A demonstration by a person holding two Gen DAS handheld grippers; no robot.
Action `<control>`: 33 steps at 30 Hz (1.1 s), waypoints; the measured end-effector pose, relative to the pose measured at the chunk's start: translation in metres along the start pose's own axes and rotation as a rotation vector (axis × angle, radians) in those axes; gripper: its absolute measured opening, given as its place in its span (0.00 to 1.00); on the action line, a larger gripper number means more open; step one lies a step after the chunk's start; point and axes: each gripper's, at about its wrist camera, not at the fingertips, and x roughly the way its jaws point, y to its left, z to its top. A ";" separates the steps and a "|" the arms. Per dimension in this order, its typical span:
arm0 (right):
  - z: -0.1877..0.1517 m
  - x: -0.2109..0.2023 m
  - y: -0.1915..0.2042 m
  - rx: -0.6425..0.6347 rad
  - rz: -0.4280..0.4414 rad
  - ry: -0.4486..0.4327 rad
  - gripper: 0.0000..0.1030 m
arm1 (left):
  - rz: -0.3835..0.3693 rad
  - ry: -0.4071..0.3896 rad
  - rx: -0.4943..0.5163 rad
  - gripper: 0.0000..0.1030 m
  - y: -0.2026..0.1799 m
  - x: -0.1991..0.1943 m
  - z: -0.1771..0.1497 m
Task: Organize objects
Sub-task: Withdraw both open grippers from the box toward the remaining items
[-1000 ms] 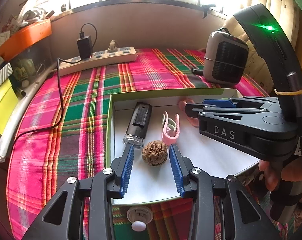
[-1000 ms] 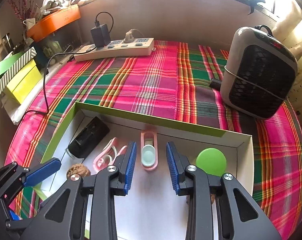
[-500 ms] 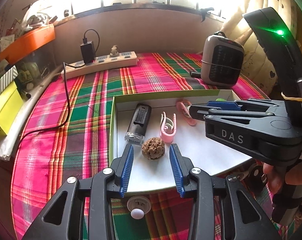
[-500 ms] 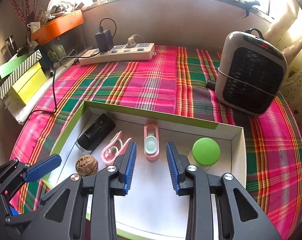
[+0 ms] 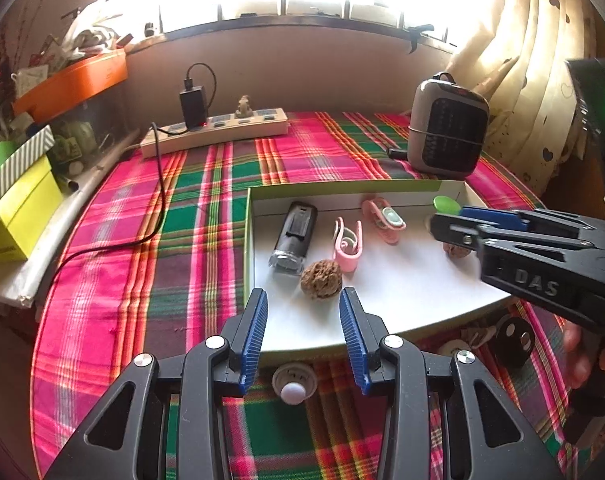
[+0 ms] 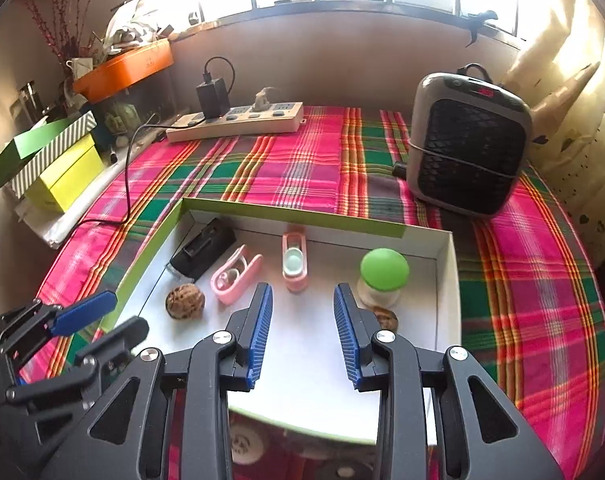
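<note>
A shallow green-edged white box lies on the plaid cloth. In it are a black stamp-like case, a walnut, a pink clip, a pink holder with a pale disc, a green mushroom-shaped item and a second walnut. My left gripper is open and empty, just short of the first walnut. My right gripper is open and empty above the box's near middle.
A grey heater stands behind the box at right. A power strip with a black charger and cable lies at the back. Yellow and striped boxes sit left. Small round objects lie before the box.
Both grippers have pulled back and up from the box, so its contents look smaller and farther away. Both stay open. The objects in the box have not moved.
</note>
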 end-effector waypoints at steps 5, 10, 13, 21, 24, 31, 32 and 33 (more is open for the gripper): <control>-0.011 -0.014 -0.006 -0.007 -0.022 -0.027 0.37 | -0.010 -0.009 -0.023 0.36 0.007 -0.008 -0.007; -0.022 -0.025 -0.011 -0.012 -0.045 -0.039 0.37 | -0.012 -0.008 -0.043 0.37 0.012 -0.011 -0.011; -0.027 -0.030 -0.015 -0.003 -0.041 -0.048 0.37 | -0.024 -0.011 -0.042 0.37 0.014 -0.014 -0.015; -0.043 -0.041 -0.022 0.003 -0.055 -0.059 0.37 | -0.058 0.002 -0.066 0.39 0.025 -0.020 -0.024; -0.050 -0.044 -0.026 0.007 -0.056 -0.055 0.37 | -0.075 0.013 -0.065 0.40 0.027 -0.020 -0.028; -0.065 -0.049 -0.033 0.033 -0.057 -0.046 0.37 | -0.113 0.033 -0.057 0.42 0.023 -0.017 -0.036; -0.067 -0.049 -0.033 0.031 -0.055 -0.044 0.37 | -0.116 0.036 -0.051 0.42 0.022 -0.016 -0.038; -0.069 -0.049 -0.033 0.029 -0.055 -0.043 0.37 | -0.116 0.040 -0.047 0.42 0.021 -0.016 -0.039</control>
